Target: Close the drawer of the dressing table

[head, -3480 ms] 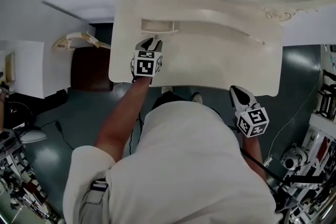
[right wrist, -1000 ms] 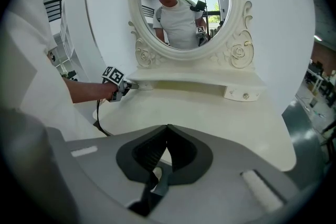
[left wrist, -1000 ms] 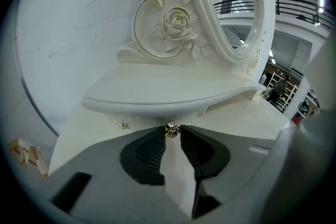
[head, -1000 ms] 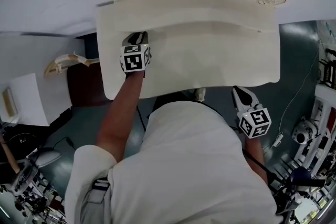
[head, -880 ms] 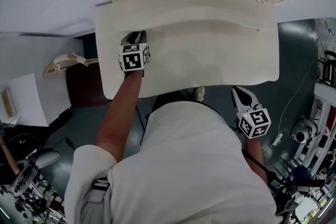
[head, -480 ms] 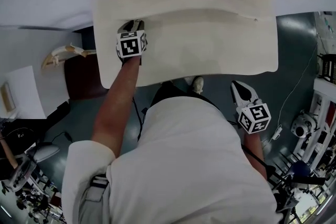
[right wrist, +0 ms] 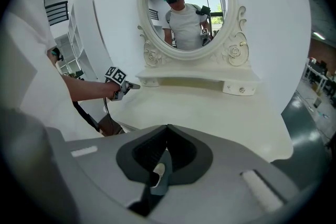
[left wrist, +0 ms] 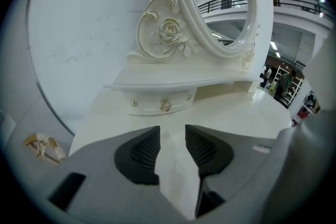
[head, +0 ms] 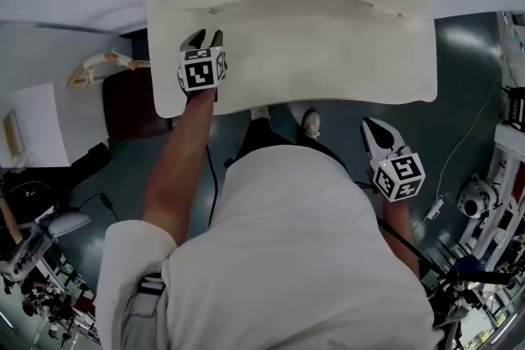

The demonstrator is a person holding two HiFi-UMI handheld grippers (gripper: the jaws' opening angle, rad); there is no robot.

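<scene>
The cream dressing table (head: 328, 53) carries a small left drawer (left wrist: 160, 105) with a metal knob, sitting flush under the mirror shelf. My left gripper (head: 203, 37) hovers over the table top, a short way back from that drawer. Its jaws have just been opening, and the left gripper (left wrist: 172, 136) is open with only bare table top between the ribbed pads. In the right gripper view it (right wrist: 126, 86) shows at the table's left. My right gripper (head: 371, 127) hangs off the table's front right edge; there the right gripper (right wrist: 167, 131) is shut on nothing.
An oval mirror (right wrist: 185, 5) in a carved frame stands at the back, and a second small drawer (right wrist: 240, 89) sits at the right. A dark brown seat (head: 135, 102) and a pale carved wooden piece (head: 98, 63) lie left of the table. Equipment and cables (head: 480, 201) crowd the floor at right.
The left drawer, pulled out several seconds ago, now sits in under the shelf. Over the last second the left gripper has drawn back from it and its jaws have spread apart.
</scene>
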